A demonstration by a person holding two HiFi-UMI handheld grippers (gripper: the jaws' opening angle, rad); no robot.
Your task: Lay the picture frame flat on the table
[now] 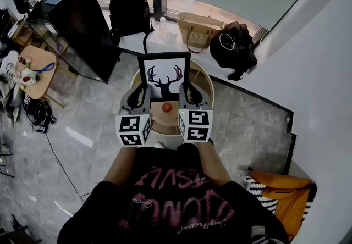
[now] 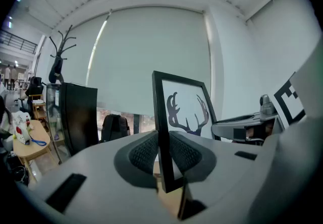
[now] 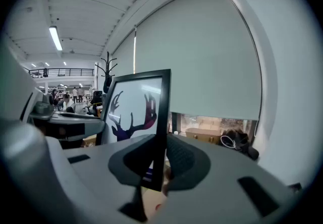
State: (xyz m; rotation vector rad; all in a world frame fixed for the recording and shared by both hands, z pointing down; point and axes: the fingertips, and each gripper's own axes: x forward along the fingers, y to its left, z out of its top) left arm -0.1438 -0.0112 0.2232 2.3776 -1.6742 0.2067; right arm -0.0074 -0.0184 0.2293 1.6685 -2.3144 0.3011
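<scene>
The picture frame (image 1: 164,76), black-edged with a dark deer-antler print on white, stands upright over the small round wooden table (image 1: 203,79). My left gripper (image 1: 142,94) is shut on the picture frame's left edge (image 2: 162,137), and my right gripper (image 1: 188,93) is shut on its right edge (image 3: 160,134). In the left gripper view the print (image 2: 187,112) faces right; in the right gripper view the print (image 3: 132,109) faces left. The frame's bottom edge is hidden behind the jaws.
A small red object (image 1: 166,107) lies on the table between the grippers. Behind the table stand a black backpack (image 1: 130,13), a tan basket bag (image 1: 198,29) and a dark bag (image 1: 235,48). A black cabinet (image 1: 77,23) stands at left, an orange cushion (image 1: 283,193) at lower right.
</scene>
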